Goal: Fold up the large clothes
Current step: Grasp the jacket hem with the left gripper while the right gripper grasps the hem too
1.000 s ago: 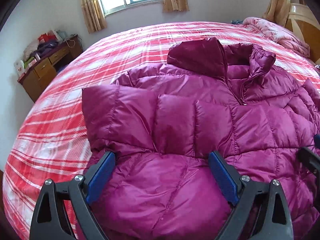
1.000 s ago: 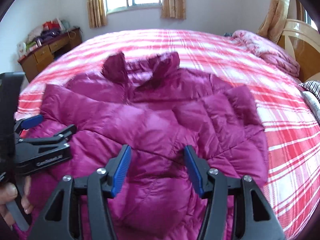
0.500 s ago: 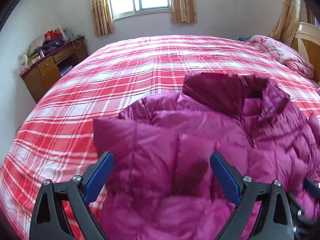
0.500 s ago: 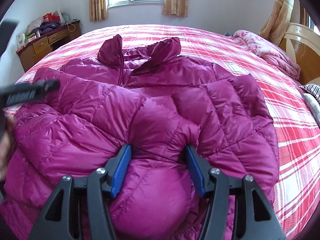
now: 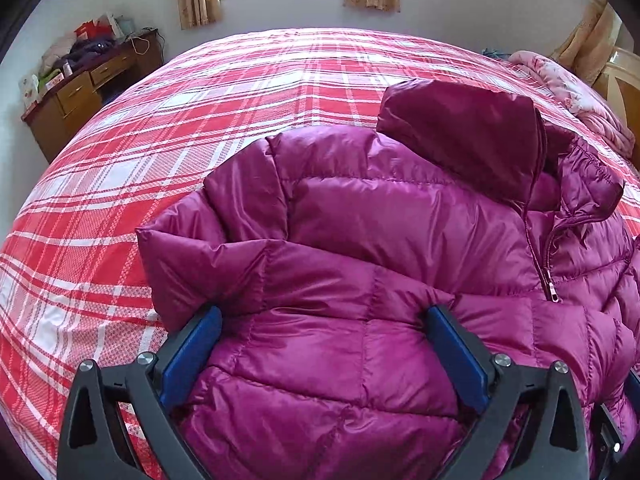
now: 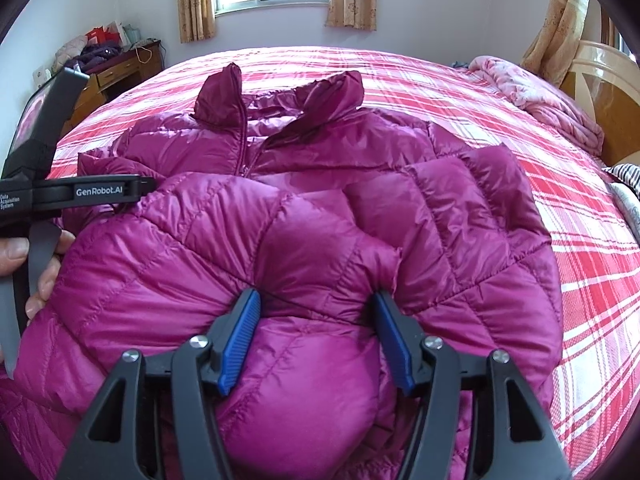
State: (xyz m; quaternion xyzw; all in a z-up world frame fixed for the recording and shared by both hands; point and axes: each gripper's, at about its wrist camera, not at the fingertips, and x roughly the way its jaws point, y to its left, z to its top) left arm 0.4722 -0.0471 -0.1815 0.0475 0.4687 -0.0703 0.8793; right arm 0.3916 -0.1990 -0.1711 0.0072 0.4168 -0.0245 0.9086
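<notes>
The left gripper [image 5: 324, 356] had just opened wide, releasing the puffy magenta quilted jacket [image 5: 380, 240]; the right gripper [image 6: 316, 340] stood half-open around its bulging hem, grip uncertain.

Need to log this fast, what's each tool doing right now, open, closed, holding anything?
Left tool: jaws wide, just opening further, puffy jacket bulging between them.
Right tool: clamped on a jacket fold.

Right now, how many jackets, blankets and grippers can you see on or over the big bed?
Magenta puffer jacket: 1
Pink blanket: 1
Grippers: 2, the left gripper, whose jaws have just been opening with the jacket between them, and the right gripper, pinching a puffy fold of the jacket
Total: 4
</notes>
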